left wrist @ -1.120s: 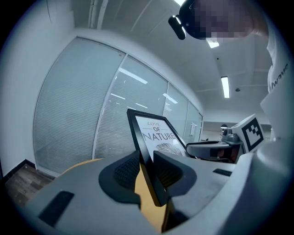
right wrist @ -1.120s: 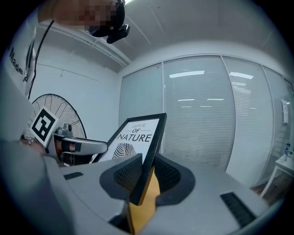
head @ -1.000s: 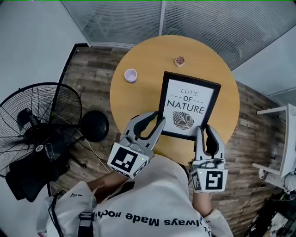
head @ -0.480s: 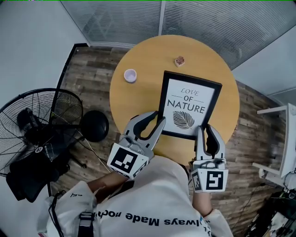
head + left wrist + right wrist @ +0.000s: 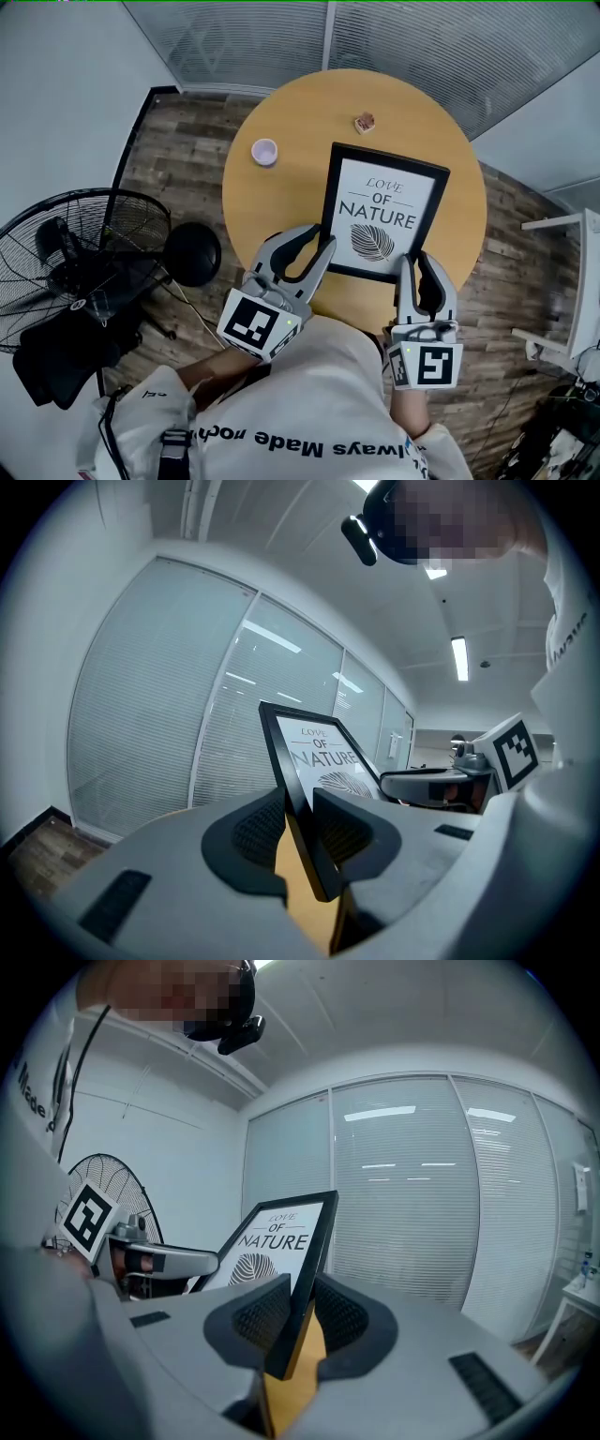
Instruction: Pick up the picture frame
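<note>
1 frame (image 5: 382, 214) | 2 grippers (image 5: 323, 246) (image 5: 415, 263) | 1 table (image 5: 277, 202) | 1 fan (image 5: 89, 253) | 1 cup (image 5: 265, 151)

I see round table (image 5: 281, 202) ahead, below me. Picture frame (image 5: 380, 211) over its middle, shifted right and toward me. Left gripper (image 5: 317, 242) at frame's near-left corner, right gripper (image 5: 414, 265) at near-right corner. Frame edge sits between jaws of each, both jaws pressed against it. Small cup (image 5: 265, 151) on table left of frame, apart from it. Small object (image 5: 364, 123) on table just beyond frame's far edge. Fan (image 5: 84, 248) on floor left of table. Blinds (image 5: 422, 37) behind table.
</note>
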